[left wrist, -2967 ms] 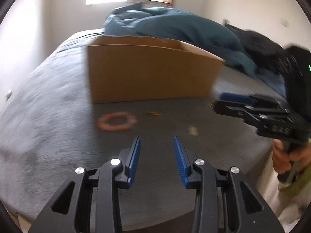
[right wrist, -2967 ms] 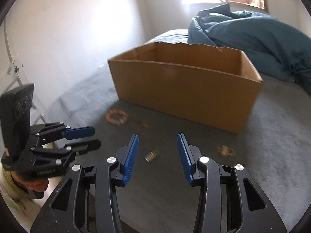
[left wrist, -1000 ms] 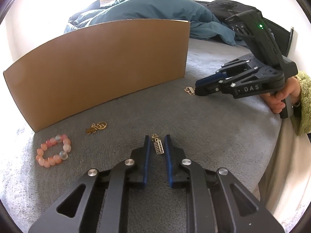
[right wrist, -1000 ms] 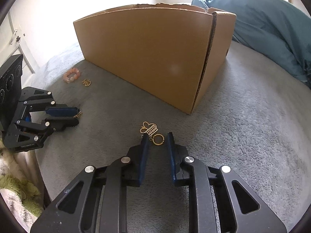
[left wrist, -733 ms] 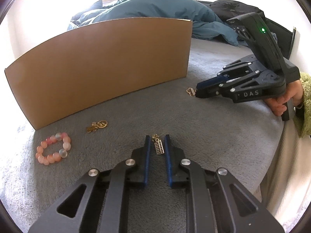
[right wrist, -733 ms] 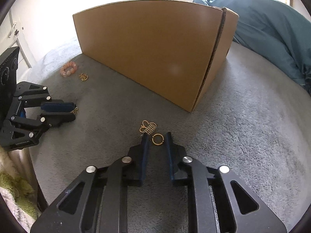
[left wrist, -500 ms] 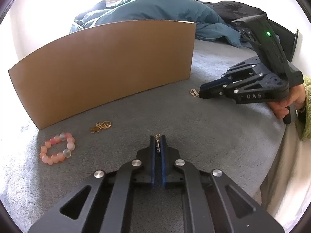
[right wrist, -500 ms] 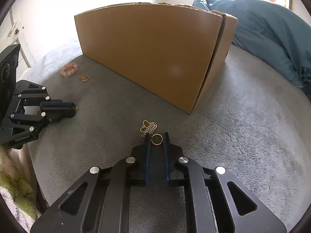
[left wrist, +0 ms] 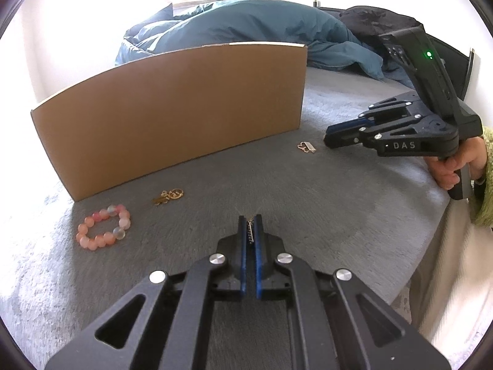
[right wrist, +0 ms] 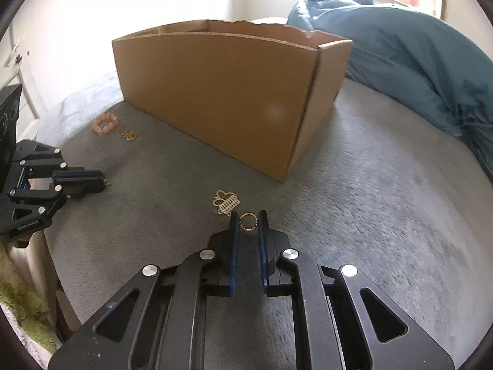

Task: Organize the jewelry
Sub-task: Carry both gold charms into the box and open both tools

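Both wrist cameras look down along their fingers, close over the bed (left wrist: pixel 354 203), sharing the cardboard box (right wrist: pixel 215 98).

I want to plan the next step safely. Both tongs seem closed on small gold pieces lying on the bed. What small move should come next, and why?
Probably lift both a little. The left tongs pinch a small gold charm, and the right tongs clamp a gold ring; both pieces lie low on the grey blanket. A short lift would test each grip before carrying them to the cardboard box.

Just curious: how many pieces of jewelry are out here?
4: a pink bead bracelet and a gold charm by the box, a small gold piece in the left claw, a ringed charm in the right claw. The box may hide more.
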{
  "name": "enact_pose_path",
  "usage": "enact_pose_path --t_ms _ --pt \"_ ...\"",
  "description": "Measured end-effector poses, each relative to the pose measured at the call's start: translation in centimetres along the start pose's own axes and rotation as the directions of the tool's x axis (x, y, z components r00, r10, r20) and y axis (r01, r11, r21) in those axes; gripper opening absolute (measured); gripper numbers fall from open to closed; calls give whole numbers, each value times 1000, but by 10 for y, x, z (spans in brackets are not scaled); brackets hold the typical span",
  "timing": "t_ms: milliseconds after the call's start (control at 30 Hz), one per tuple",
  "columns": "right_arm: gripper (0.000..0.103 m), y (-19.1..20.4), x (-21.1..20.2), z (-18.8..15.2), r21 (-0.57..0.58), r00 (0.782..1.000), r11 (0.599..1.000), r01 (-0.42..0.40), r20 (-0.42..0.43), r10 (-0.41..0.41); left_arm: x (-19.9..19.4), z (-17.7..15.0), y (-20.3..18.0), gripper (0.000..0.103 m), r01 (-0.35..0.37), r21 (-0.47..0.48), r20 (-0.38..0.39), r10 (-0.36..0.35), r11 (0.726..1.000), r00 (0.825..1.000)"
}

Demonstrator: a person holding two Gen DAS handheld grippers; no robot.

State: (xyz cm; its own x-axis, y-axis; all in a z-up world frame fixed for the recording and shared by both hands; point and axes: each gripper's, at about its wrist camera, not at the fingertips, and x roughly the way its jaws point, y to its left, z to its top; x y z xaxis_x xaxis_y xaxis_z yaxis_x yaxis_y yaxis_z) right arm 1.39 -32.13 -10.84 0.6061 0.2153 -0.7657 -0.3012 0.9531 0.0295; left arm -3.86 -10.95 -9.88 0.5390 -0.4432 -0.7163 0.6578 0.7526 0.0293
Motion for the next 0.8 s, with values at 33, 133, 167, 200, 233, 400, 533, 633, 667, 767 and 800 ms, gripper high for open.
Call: enact_pose_path --t_ms 33,133,167,200,233,400,533,633,667,767,800 --pt "10 -1 -3 0 8 1000 1000 3 7 -3 -3 0 0 3 1 -4 4 -1 1000 1000" --pt "10 -5 -13 1 43 999 999 4 35 -6 -12 3 1 3 2 -11 23 -2 1000 1000" --pt "10 -7 -17 1 56 999 998 3 43 -5 -15 4 2 3 4 -17 31 -4 1000 1000" --pt "10 -7 -23 2 68 999 998 0 54 -3 -18 5 4 3 7 -27 37 -6 1000 999" --pt "10 -7 -25 3 72 998 997 -3 61 -2 -21 5 5 3 9 -35 43 -8 999 999" --pt "10 -3 -47 18 87 994 996 -22 107 12 -42 15 18 3 45 -81 95 -37 996 995" --pt "10 9 -65 43 65 985 997 -37 170 26 -59 32 29 4 61 -87 146 -48 994 988" --pt "10 16 -78 69 49 972 997 -54 230 41 -70 49 40 4 75 -94 182 -56 993 982" --pt "10 16 -81 77 49 968 997 -63 248 49 -72 54 44 4 78 -97 191 -59 992 980" --pt "10 16 -86 107 42 952 994 -102 295 85 -72 79 58 4 72 -91 208 -52 993 977" --pt "10 15 -84 118 36 950 993 -111 297 95 -69 88 63 4 78 -88 205 -58 993 977"
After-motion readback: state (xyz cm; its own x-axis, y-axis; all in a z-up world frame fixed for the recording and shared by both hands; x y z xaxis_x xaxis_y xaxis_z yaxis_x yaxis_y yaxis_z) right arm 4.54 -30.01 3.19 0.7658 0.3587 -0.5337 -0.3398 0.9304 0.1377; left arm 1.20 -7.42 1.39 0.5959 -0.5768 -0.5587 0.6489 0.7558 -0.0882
